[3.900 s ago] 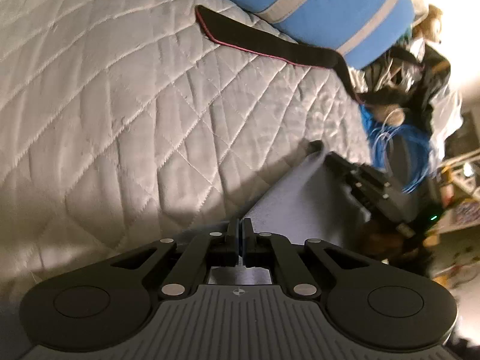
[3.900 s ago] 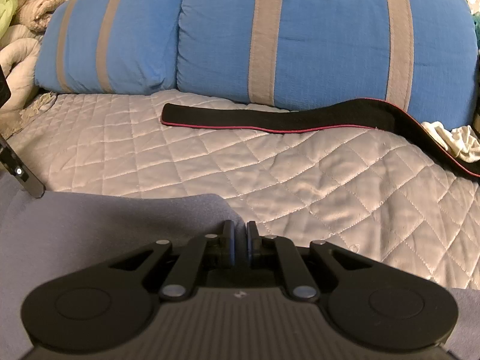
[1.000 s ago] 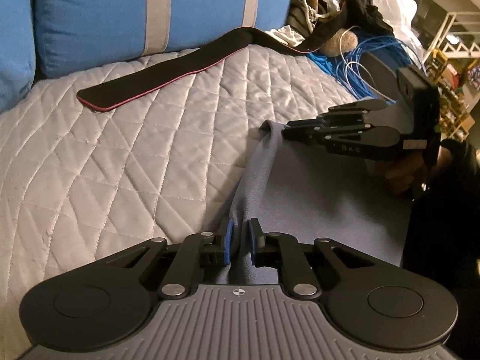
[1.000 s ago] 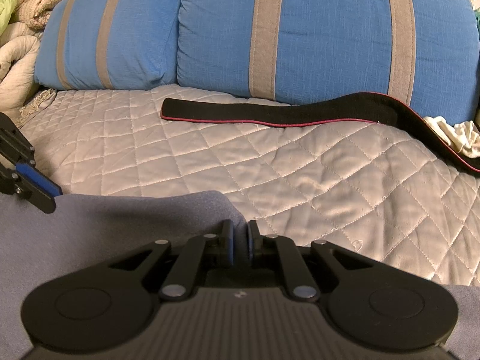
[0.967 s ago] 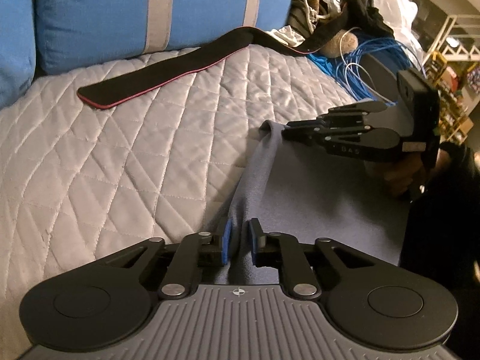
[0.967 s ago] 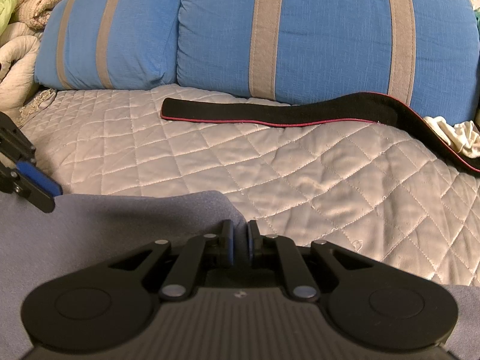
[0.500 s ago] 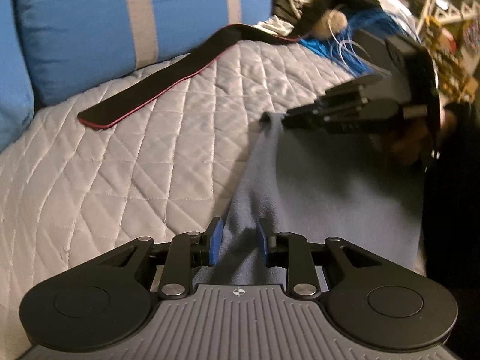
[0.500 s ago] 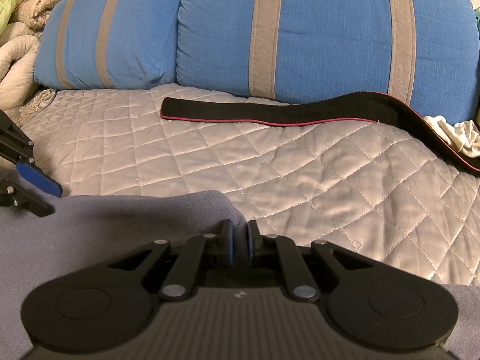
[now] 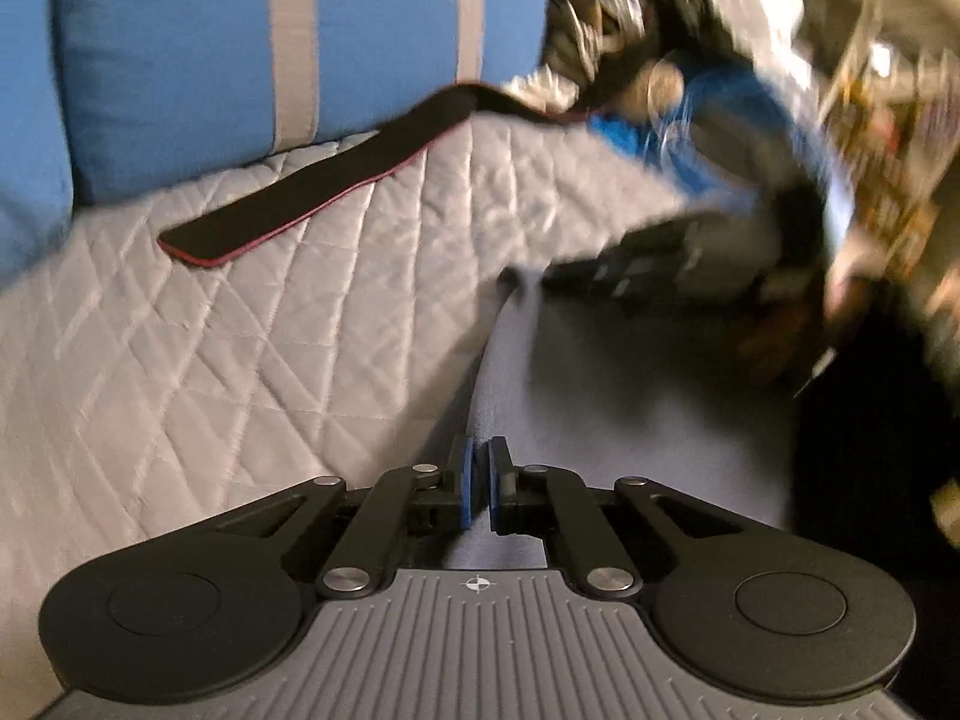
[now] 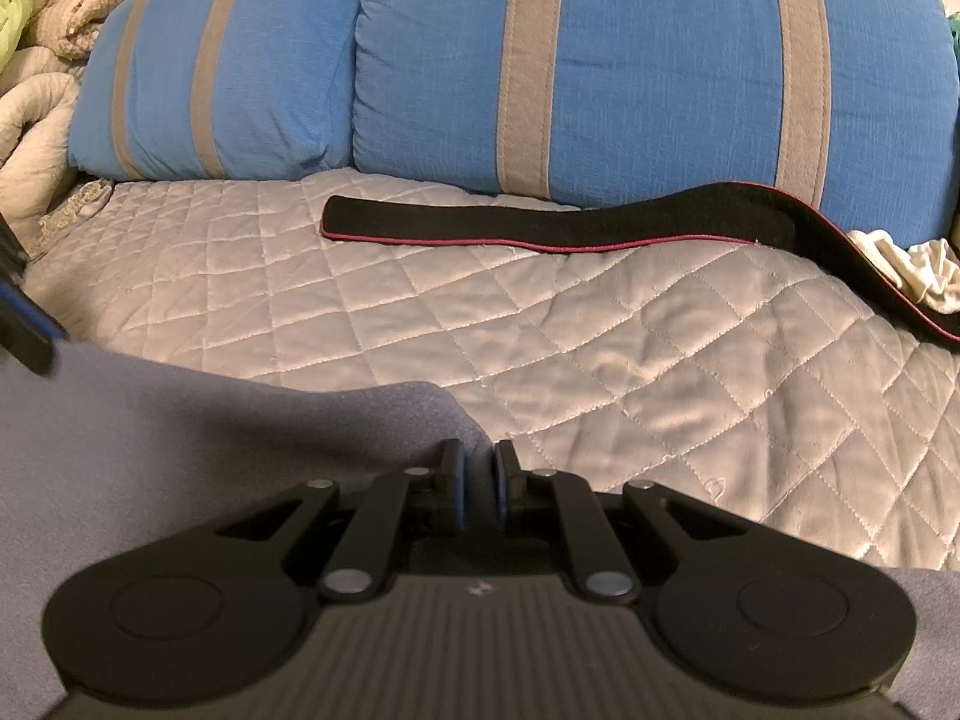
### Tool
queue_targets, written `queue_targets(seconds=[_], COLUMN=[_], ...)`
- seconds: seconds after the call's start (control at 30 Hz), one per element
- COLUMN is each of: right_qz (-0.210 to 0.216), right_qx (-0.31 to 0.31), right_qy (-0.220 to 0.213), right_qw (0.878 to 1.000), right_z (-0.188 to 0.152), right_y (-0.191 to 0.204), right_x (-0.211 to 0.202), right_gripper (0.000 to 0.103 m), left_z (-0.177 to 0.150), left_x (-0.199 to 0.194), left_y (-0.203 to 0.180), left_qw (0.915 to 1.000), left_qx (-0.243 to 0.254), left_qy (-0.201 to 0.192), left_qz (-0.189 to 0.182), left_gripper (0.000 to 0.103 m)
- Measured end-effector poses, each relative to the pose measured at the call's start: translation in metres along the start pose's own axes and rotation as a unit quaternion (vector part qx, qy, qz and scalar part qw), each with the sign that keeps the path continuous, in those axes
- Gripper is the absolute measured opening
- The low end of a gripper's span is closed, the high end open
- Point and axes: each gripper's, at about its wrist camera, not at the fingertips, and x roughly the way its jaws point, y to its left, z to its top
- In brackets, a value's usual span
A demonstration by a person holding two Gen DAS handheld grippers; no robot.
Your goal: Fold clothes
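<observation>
A grey garment (image 9: pixel 630 420) lies on the near side of a quilted bed, and its far edge runs between my two grippers. My left gripper (image 9: pixel 478 483) is shut on that edge, with grey cloth pinched between its blue pads. My right gripper (image 10: pixel 478 480) is shut on a fold of the same garment (image 10: pixel 180 420). In the blurred left wrist view the right gripper (image 9: pixel 540 285) holds the garment's far corner, with a hand behind it. The left gripper's blue-padded fingertip (image 10: pixel 24 324) shows at the left edge of the right wrist view.
The pale quilted bedspread (image 10: pixel 540 330) stretches beyond the garment. A black strap with red edging (image 10: pixel 540 225) lies across it before two blue pillows with grey stripes (image 10: pixel 600 60). White cloth (image 10: pixel 906 270) sits at the right, rolled blankets (image 10: pixel 36 120) at the left, cluttered cables (image 9: pixel 690 90) beside the bed.
The left gripper's jaws spread a little, then closed on the garment's edge. The left hand lifted slightly and its view is now blurred. The right gripper kept still.
</observation>
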Motion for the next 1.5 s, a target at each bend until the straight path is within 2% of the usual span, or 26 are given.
queue_targets(seconds=[0.1,0.23,0.33,0.47,0.5,0.53,0.7,0.73,0.77,0.83,1.03,1.13,1.23,1.37,1.5], right_qz=[-0.002,-0.002,-0.002,-0.003,-0.004,-0.007,-0.009,-0.008,-0.008,-0.009,-0.011,-0.006,0.004,0.021,-0.002], right_qx=[-0.003,0.002,0.002,-0.001,-0.002,-0.004,-0.007,-0.007,-0.007,-0.006,0.009,0.028,0.051,0.082,0.045], right_qy=[-0.005,-0.005,-0.002,0.000,-0.001,-0.002,-0.016,-0.022,-0.027,-0.037,-0.062,-0.072,-0.086,-0.077,-0.070], right_qw=[1.000,1.000,1.000,1.000,1.000,1.000,1.000,1.000,1.000,0.999,0.998,0.997,0.995,0.993,0.997], right_z=[0.000,0.000,0.000,0.000,-0.001,0.000,0.000,0.001,0.002,0.005,0.017,0.017,0.008,-0.008,-0.018], right_y=[0.001,-0.001,-0.001,0.000,0.000,0.001,0.002,0.003,0.003,0.007,0.047,0.078,0.102,0.120,0.141], right_x=[-0.002,-0.002,-0.002,-0.001,-0.002,-0.002,-0.005,-0.007,-0.008,-0.013,-0.035,-0.046,-0.051,-0.051,-0.051], right_gripper=[0.010,0.009,0.009,0.012,0.016,0.032,0.038,0.043,0.046,0.066,0.089,0.096,0.098,0.100,0.102], left_z=[0.003,0.000,-0.003,-0.007,-0.007,-0.009,-0.012,-0.011,-0.012,-0.012,-0.023,-0.028,-0.036,-0.050,-0.072], left_x=[-0.012,-0.004,0.009,0.025,0.029,0.032,0.028,0.024,0.019,0.011,-0.038,-0.065,-0.088,-0.108,-0.122], left_y=[0.022,0.049,0.058,0.057,0.056,0.056,0.056,0.057,0.059,0.061,0.062,0.059,0.057,0.057,0.054], left_qw=[0.9927,0.9824,0.9811,0.9845,0.9856,0.9862,0.9853,0.9847,0.9834,0.9805,0.9695,0.9627,0.9548,0.9451,0.9369], left_qx=[-0.091,-0.166,-0.182,-0.166,-0.159,-0.153,-0.149,-0.153,-0.159,-0.165,-0.193,-0.205,-0.223,-0.237,-0.256], left_qy=[-0.013,0.005,0.033,0.054,0.057,0.062,0.073,0.074,0.074,0.078,0.044,0.015,-0.015,-0.024,-0.039], left_qz=[-0.078,-0.086,-0.058,-0.013,0.000,0.012,0.039,0.042,0.046,0.072,0.144,0.176,0.196,0.223,0.235], left_gripper=[0.004,0.003,0.003,0.004,0.004,0.005,0.009,0.014,0.017,0.025,0.038,0.044,0.048,0.048,0.048])
